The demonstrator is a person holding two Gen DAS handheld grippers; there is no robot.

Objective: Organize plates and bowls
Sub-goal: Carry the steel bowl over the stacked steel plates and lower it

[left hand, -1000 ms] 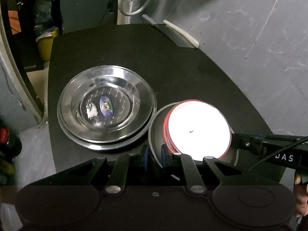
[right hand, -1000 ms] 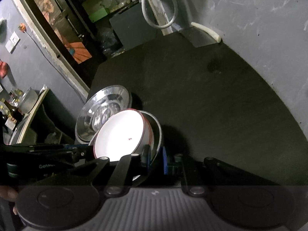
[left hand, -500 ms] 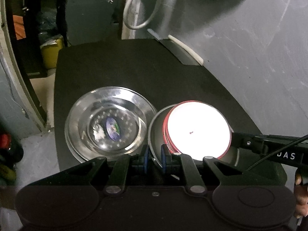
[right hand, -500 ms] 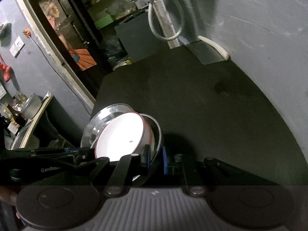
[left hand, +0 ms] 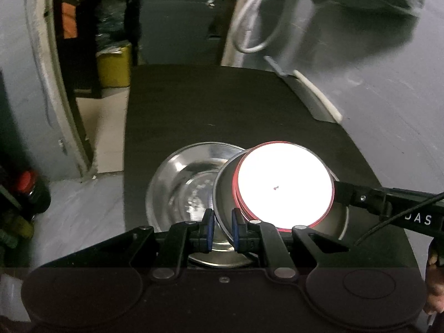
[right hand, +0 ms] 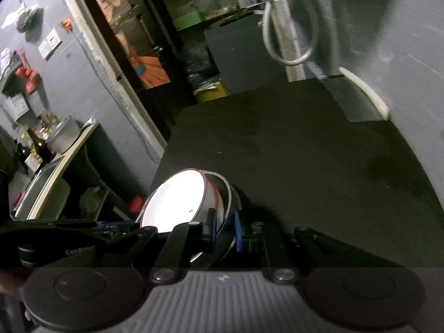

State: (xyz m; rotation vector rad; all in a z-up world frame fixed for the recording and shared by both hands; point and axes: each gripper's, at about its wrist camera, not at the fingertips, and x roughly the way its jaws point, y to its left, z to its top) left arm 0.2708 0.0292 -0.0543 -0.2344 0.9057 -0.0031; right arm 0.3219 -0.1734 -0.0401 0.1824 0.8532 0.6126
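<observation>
1. Bowls sit nested: white bowls with red rims [left hand: 284, 187] lie inside a steel bowl [left hand: 226, 183], the white inside glaring too bright to show detail beyond one small dark speck
2. Steel bowl is carried tilted above the near left part of the black table [left hand: 222, 105], overlapping the stacked steel plates [left hand: 183, 186] that rest near the table's left edge
3. Left wrist view shows those plates; the right wrist view does not, the bowls [right hand: 174, 197] blocking that side
4. Left gripper [left hand: 221, 229] pinches the steel bowl's near rim, blue pads [left hand: 208, 229] narrow on the thin wall
5. Right gripper [right hand: 225, 229] clamps the opposite rim likewise, reaching in from the right in the left view [left hand: 337, 194]
</observation>
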